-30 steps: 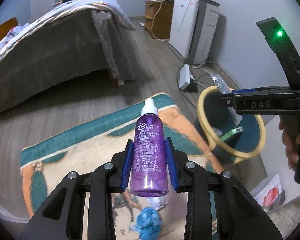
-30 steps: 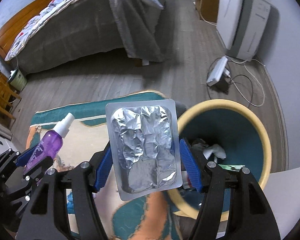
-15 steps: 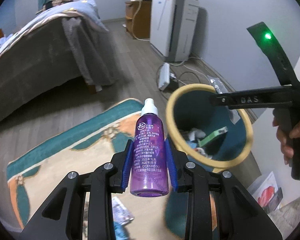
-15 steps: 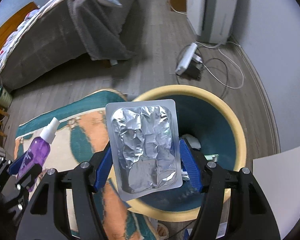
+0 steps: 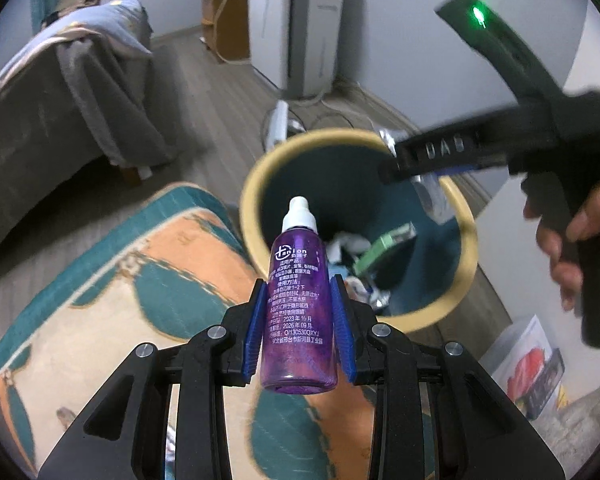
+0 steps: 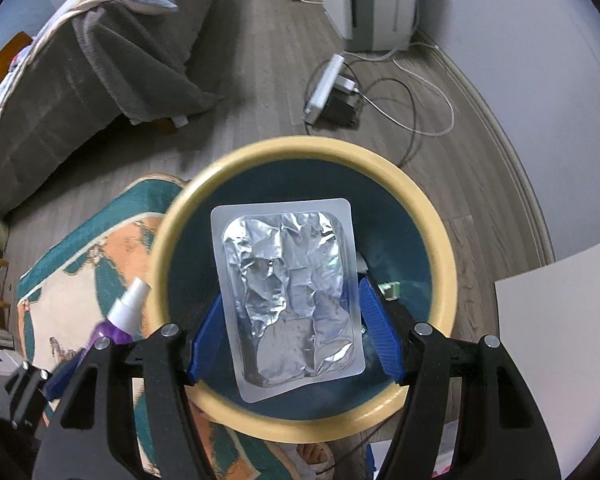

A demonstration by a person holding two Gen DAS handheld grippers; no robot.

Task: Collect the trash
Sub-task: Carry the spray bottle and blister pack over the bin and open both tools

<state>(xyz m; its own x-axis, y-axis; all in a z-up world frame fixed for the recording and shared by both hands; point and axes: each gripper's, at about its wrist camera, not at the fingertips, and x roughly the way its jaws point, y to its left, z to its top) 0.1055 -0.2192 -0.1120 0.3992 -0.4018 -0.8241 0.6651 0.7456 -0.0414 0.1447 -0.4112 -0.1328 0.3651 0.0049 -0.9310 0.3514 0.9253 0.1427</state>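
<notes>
My left gripper is shut on a purple spray bottle with a white cap, held upright just short of the near rim of a teal trash bin with a yellow rim. The bin holds several scraps, among them a green box. My right gripper is shut on a silver foil blister pack and holds it above the bin's opening. The right gripper also shows in the left wrist view, over the bin's far side. The bottle also shows in the right wrist view.
The bin stands at the edge of a teal, orange and cream rug on a wood floor. A bed with a grey blanket is at the left. A white appliance, a power strip with cables and a white board lie around the bin.
Both grippers have moved toward the bin. The blister pack went from beside the bin to above its opening. The bottle has come up to the bin's near rim. Both grips are unchanged.
</notes>
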